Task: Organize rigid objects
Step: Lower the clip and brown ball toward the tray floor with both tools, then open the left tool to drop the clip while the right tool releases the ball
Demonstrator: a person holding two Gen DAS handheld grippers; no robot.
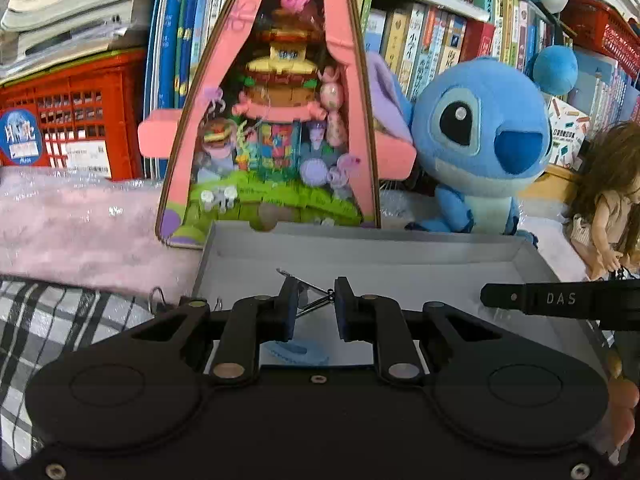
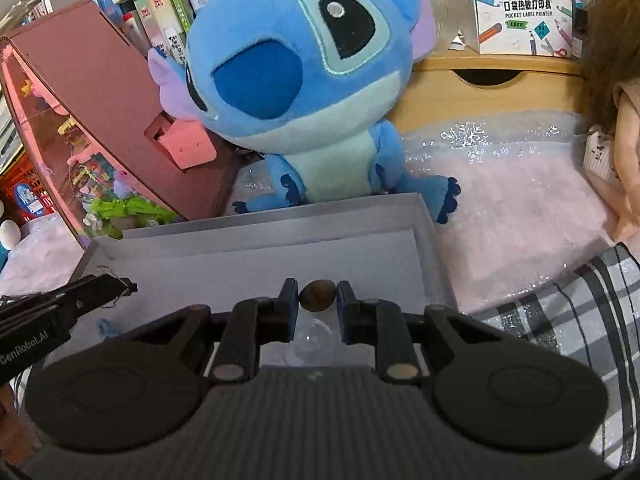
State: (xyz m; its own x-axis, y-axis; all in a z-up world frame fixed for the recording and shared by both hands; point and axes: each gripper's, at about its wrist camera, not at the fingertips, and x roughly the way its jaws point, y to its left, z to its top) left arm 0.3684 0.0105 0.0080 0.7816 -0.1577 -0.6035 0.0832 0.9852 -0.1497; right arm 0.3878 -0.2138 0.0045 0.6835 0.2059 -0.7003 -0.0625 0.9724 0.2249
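A shallow white box (image 1: 360,240) lies on the pink cover in front of me; it also shows in the right wrist view (image 2: 260,236). My left gripper (image 1: 317,304) hangs over the box, shut on a small clear binder clip (image 1: 310,294) with wire handles. A blue object (image 1: 298,353) lies on the box floor under it. My right gripper (image 2: 318,300) is shut on a small brown stone (image 2: 317,295) above the box. A clear dome-shaped piece (image 2: 314,334) sits below it. The left gripper (image 2: 130,286) shows at the left of the right wrist view.
A blue plush toy (image 1: 480,140) sits behind the box, next to a pink triangular diorama case (image 1: 276,120). A doll (image 1: 612,200) is at the right. Bookshelves and a red crate (image 1: 76,120) stand behind. A plaid cloth (image 2: 560,320) lies beside the box.
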